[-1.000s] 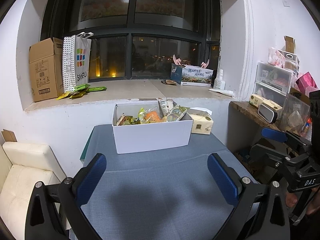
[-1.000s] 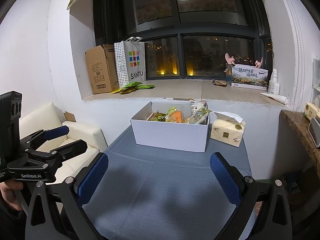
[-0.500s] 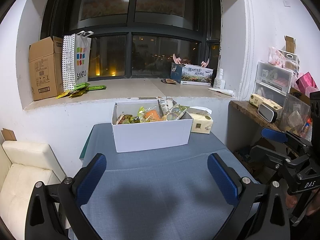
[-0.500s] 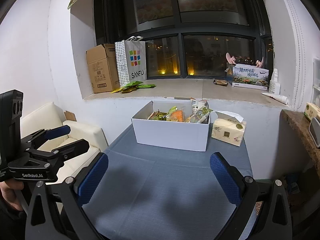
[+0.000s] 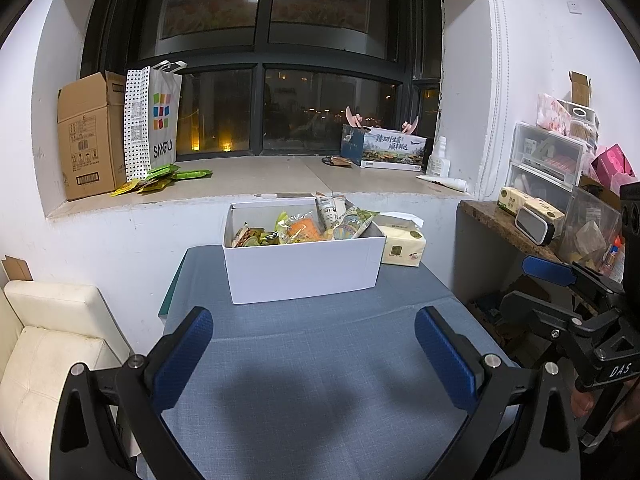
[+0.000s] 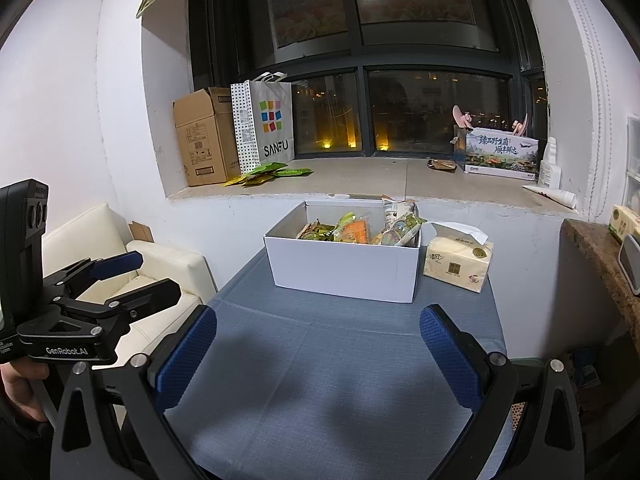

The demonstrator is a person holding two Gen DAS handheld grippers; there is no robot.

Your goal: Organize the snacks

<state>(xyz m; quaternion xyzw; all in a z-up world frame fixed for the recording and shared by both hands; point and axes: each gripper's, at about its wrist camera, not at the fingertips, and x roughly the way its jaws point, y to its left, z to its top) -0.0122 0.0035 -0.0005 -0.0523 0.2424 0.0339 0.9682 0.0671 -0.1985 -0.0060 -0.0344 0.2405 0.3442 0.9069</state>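
A white cardboard box [image 5: 300,270] [image 6: 344,268] stands at the far end of the blue-grey table [image 5: 320,360] [image 6: 340,360], filled with several snack packets [image 5: 304,228] [image 6: 360,230]. More green and yellow snack packets [image 5: 160,178] [image 6: 266,172] lie on the window sill. My left gripper [image 5: 314,356] hovers open over the near part of the table, well short of the box, holding nothing. My right gripper [image 6: 318,356] is also open and holds nothing, at a similar distance from the box.
A tissue pack [image 5: 402,242] [image 6: 458,262] sits right of the box. On the sill stand a brown carton [image 5: 86,136], a SANFU bag [image 5: 154,120] and a printed box [image 5: 386,148]. A cream sofa [image 5: 52,332] lies left; a cluttered shelf [image 5: 516,224] is right.
Both grippers have drifted slightly back and the box sits a touch higher in both views. Both stay open.
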